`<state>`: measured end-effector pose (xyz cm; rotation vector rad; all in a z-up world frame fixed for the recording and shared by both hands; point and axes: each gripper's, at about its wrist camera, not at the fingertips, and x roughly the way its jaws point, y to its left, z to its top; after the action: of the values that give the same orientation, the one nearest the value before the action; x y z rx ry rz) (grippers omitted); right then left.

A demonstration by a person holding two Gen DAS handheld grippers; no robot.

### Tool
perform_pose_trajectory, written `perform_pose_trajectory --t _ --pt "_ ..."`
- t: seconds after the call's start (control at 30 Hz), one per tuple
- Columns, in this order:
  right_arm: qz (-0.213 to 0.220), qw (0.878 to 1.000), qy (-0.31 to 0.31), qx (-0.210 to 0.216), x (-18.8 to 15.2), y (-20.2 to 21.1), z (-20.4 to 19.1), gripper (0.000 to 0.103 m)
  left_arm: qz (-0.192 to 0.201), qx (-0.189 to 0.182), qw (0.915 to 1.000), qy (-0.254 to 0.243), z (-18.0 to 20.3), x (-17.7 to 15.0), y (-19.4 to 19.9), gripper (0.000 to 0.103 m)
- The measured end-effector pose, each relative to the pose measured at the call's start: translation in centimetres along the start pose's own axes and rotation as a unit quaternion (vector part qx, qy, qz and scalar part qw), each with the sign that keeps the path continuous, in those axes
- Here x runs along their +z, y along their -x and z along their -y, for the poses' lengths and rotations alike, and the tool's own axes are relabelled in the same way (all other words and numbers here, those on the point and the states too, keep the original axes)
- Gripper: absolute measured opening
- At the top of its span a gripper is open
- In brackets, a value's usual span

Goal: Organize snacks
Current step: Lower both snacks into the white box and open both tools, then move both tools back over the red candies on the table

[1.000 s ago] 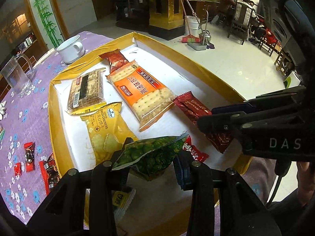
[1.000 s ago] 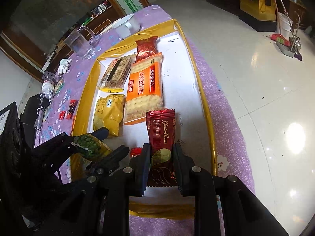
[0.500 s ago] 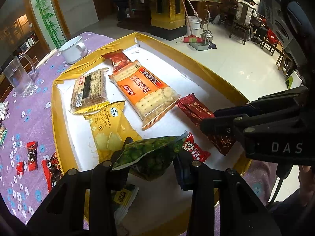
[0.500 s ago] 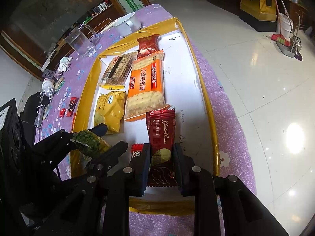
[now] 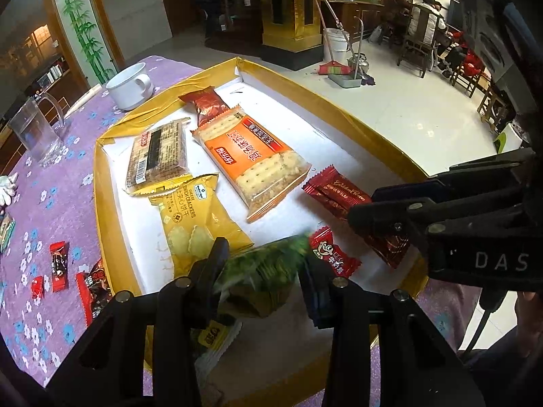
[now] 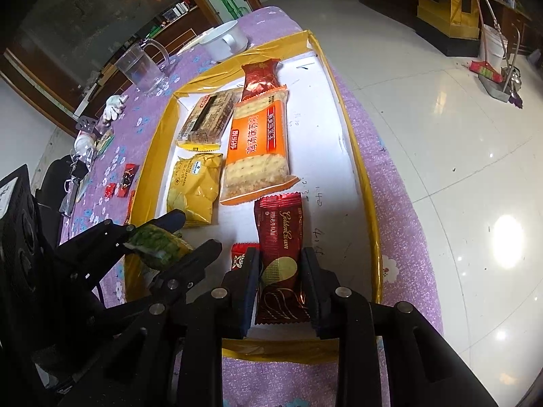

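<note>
A gold-rimmed white tray (image 5: 339,108) holds an orange cracker pack (image 5: 251,156), a brown biscuit pack (image 5: 157,156), a yellow cheese cracker bag (image 5: 195,224), a red pack at the far end (image 5: 205,105), a dark red Golden Crown bar (image 6: 281,234) and a small red candy (image 5: 331,254). My left gripper (image 5: 263,271) is open around a blurred green pea bag (image 5: 264,271) over the tray's near end; the bag also shows in the right wrist view (image 6: 157,246). My right gripper (image 6: 278,285) straddles the near end of the Golden Crown bar, with gaps beside it.
The tray lies on a purple flowered cloth (image 5: 40,203). A white cup (image 5: 130,84) and a clear jug (image 5: 37,132) stand beyond the tray. Small red candies (image 5: 59,264) and a red-black packet (image 5: 96,288) lie left of it. The table edge and floor are to the right.
The left gripper's fingers have spread and the green pea bag has dropped lower between them, blurred. Both views have drawn back slightly. The right gripper stays around the Golden Crown bar.
</note>
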<state>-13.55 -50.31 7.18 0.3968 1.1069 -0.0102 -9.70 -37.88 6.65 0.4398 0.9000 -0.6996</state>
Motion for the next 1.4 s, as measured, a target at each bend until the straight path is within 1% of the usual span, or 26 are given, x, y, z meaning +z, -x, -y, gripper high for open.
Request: perform_pose_trajectory --t 0.17,0.43,0.63,0.9,1.03,1.17,1.3,1.37,1.4 --pt "0.013 1.0 0.0 -0.001 -0.2 0.6 -0.1 0.03 0.013 0.002 0.9999 0.001 -0.1 0.0 0.7 0.046" --pt "0.023 1.0 -0.009 -0.003 -0.6 1.2 -0.2 0.031 0.034 0.004 0.9992 0.019 -0.9 -0.4 2.0 0.046" --pt "0.03 1.0 -0.007 -0.006 -1.0 1.5 -0.8 0.031 0.059 0.001 0.9977 0.035 -1.9 -1.0 3.5 0.046" --pt "0.038 0.999 0.011 -0.004 -1.0 1.8 -2.8 0.031 0.082 0.019 0.9931 0.081 -4.6 -2.8 5.6 0.046" --pt "0.038 0.999 0.031 0.005 -0.6 1.8 -4.8 0.031 0.087 0.036 0.9882 0.121 -7.0 -4.5 6.6 0.046" --pt "0.03 0.998 0.057 0.029 0.3 1.3 -7.5 0.031 0.085 0.063 0.9806 0.165 -9.7 -7.0 7.7 0.046" --pt "0.008 0.994 0.088 0.064 1.2 0.2 -11.1 0.031 0.075 0.09 0.9681 0.221 -12.9 -10.1 8.8 0.046" --pt "-0.001 0.991 0.111 0.072 1.7 -0.6 -13.5 0.031 0.067 0.108 0.9595 0.251 -14.5 -11.9 9.5 0.046" --pt "-0.004 0.989 0.125 0.076 1.9 -1.0 -14.8 0.031 0.065 0.113 0.957 0.259 -14.9 -12.5 9.7 0.046"
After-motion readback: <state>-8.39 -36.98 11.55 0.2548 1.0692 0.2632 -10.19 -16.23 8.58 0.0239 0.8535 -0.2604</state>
